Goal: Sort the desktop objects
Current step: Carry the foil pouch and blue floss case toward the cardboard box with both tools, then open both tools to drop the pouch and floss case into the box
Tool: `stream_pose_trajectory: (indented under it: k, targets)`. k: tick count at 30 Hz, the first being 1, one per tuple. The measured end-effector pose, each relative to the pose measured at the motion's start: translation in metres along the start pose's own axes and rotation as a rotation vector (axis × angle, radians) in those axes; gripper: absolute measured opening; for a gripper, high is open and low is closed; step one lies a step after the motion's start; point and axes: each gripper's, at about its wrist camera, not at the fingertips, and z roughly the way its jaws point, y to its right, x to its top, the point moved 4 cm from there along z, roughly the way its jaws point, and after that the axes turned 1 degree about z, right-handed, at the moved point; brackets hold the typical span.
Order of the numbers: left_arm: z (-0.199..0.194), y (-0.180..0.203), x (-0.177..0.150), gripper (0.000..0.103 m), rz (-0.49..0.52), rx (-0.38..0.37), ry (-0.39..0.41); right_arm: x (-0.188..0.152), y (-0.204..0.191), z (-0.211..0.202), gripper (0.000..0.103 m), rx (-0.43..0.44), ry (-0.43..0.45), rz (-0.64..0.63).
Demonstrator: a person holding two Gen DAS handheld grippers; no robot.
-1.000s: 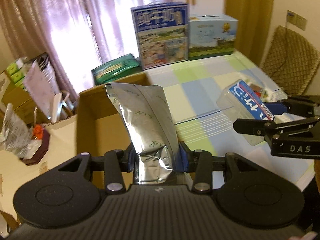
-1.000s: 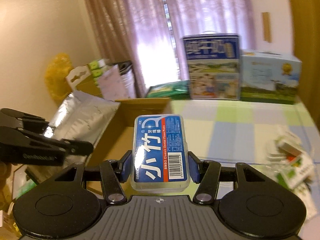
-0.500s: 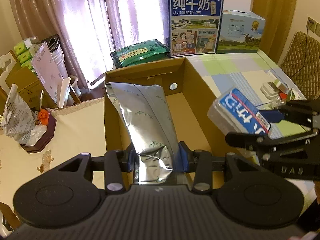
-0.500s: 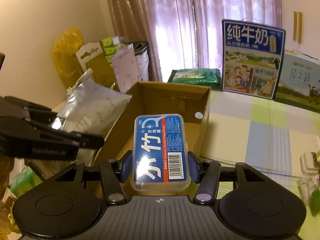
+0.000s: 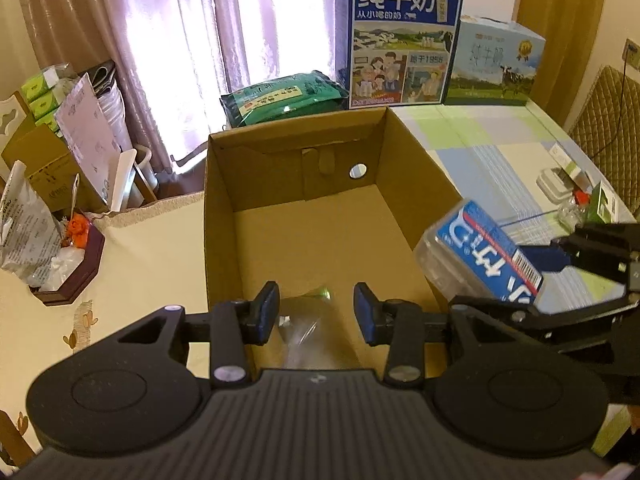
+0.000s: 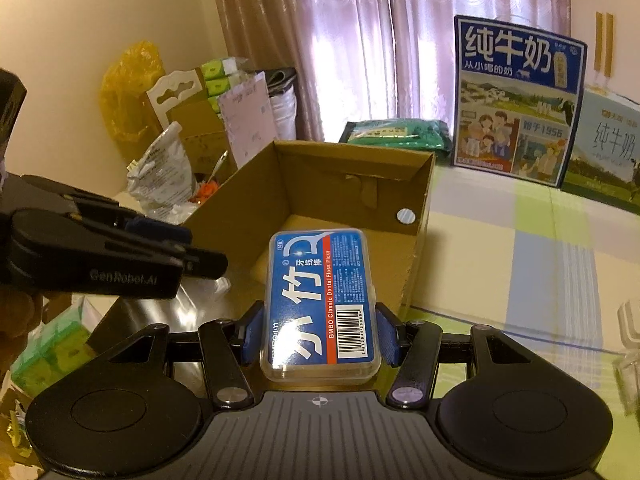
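Observation:
My left gripper (image 5: 316,312) hangs open over the near end of an open cardboard box (image 5: 296,168). A silver foil pouch (image 5: 304,328) lies blurred in the box below its fingers, and shows as a shiny sheet (image 6: 160,316) in the right wrist view. My right gripper (image 6: 320,332) is shut on a clear floss-pick case with a blue label (image 6: 320,300). It holds the case (image 5: 480,256) tilted above the box's right wall. In the right wrist view the left gripper (image 6: 196,252) reaches in from the left, over the box (image 6: 352,184).
A blue milk carton (image 5: 400,44), a pale blue carton (image 5: 496,64) and a green packet (image 5: 284,98) stand behind the box. Small items (image 5: 568,184) lie on the checked tablecloth at right. A dark tray with bags (image 5: 64,264) sits left of the box.
The left gripper has opened and the silver pouch has dropped from it into the box. The right gripper has carried the floss case closer, over the box's right wall.

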Motion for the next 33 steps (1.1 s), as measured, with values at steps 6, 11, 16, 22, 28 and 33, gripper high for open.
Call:
stream_pose_trajectory:
  k: [6, 11, 16, 22, 28, 33]
  targets:
    - [-0.005, -0.003, -0.004, 0.035, 0.005, 0.018, -0.001, -0.001, -0.002, 0.001, 0.053, 0.0, -0.002, -0.002]
    - [-0.009, -0.007, -0.01, 0.036, 0.007, 0.03, -0.004, -0.001, -0.008, 0.002, 0.053, 0.007, -0.004, -0.007]
    - [-0.012, -0.01, -0.014, 0.035, 0.005, 0.041, -0.003, 0.001, -0.009, 0.007, 0.054, 0.016, 0.007, 0.012]
    - [-0.015, -0.014, -0.019, 0.036, -0.002, 0.047, -0.004, 0.0, -0.002, 0.006, 0.066, 0.003, 0.012, 0.036]
    - [-0.022, -0.009, -0.02, 0.04, 0.0, 0.053, 0.003, 0.0, 0.006, -0.01, 0.067, -0.003, 0.042, 0.049]
    - [-0.032, 0.004, -0.016, 0.047, 0.023, 0.06, 0.019, 0.001, 0.014, -0.031, 0.068, -0.009, 0.069, 0.059]
